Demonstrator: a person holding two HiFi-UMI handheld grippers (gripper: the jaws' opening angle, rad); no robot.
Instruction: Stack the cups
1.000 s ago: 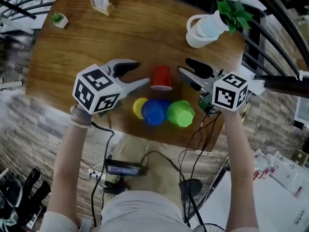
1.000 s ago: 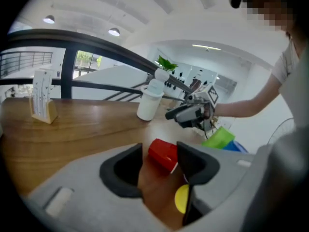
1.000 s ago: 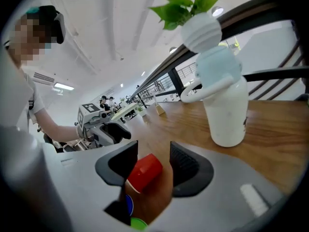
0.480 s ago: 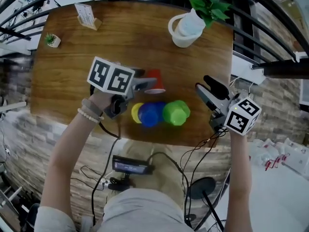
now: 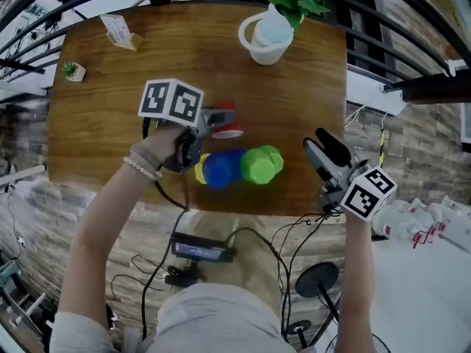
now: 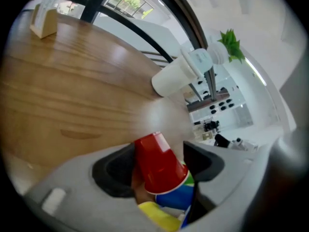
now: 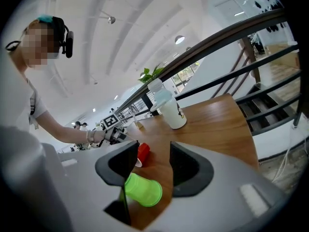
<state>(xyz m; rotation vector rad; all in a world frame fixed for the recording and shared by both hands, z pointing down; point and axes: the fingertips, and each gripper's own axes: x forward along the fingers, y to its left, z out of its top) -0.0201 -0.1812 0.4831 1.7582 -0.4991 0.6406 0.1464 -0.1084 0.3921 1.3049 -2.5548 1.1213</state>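
My left gripper (image 5: 215,118) has its jaws at full spread, having just been opening; the red cup (image 6: 159,164) stands rim-down on the desk (image 5: 132,72) between them, unclamped. Just in front of it the yellow cup (image 5: 199,169), blue cup (image 5: 218,169) and green cup (image 5: 259,164) lie on their sides in a touching row near the desk's front edge. My right gripper (image 5: 315,142) hangs over the desk's right front corner, well apart from the green cup; its jaws stand partly apart and hold nothing.

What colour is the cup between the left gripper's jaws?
Red cup; the left gripper view shows it best.
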